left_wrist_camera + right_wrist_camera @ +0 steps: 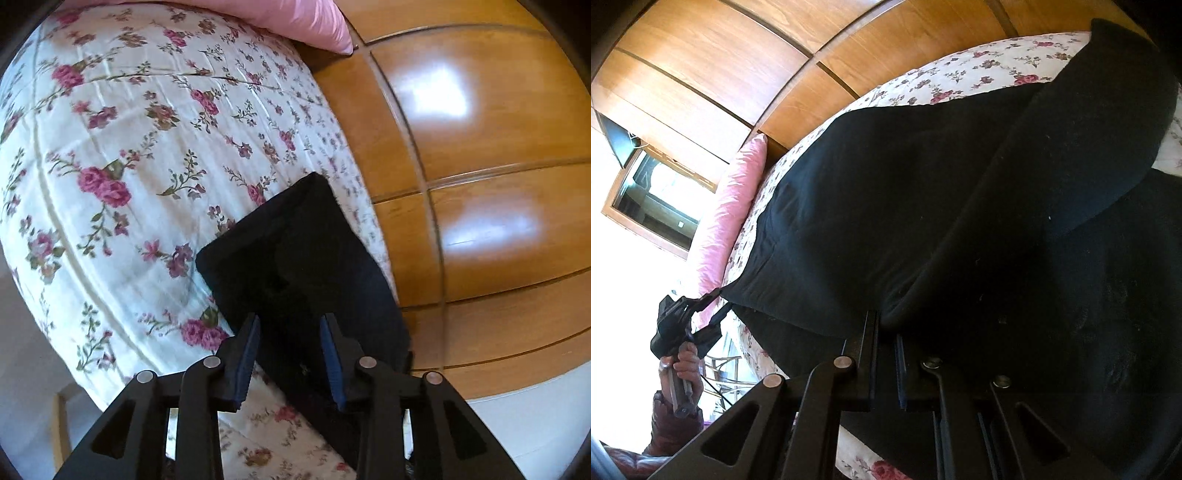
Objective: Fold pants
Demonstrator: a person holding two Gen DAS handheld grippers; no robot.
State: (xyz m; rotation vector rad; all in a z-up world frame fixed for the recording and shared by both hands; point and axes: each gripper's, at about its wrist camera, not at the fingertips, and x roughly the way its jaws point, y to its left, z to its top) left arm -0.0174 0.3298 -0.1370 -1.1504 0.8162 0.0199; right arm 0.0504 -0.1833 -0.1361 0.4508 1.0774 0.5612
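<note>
The black pants (886,192) lie spread on the floral bedsheet (979,62), with an upper layer folded over along a diagonal edge. My right gripper (886,326) is shut on the near edge of that folded layer. In the left wrist view a folded end of the pants (295,258) lies flat near the bed's edge. My left gripper (291,319) is open above it, fabric showing between the blue pads (249,354), which do not press on it. The right wrist view also shows the left gripper (718,304), at a corner of the pants, held by a person's hand (685,363).
A pink pillow (295,18) lies at the head of the bed, the same pink pillow (735,206) showing in the right wrist view. A wooden panelled wall (480,147) runs close along the bed's side. A window (657,206) shines brightly beyond the pillow.
</note>
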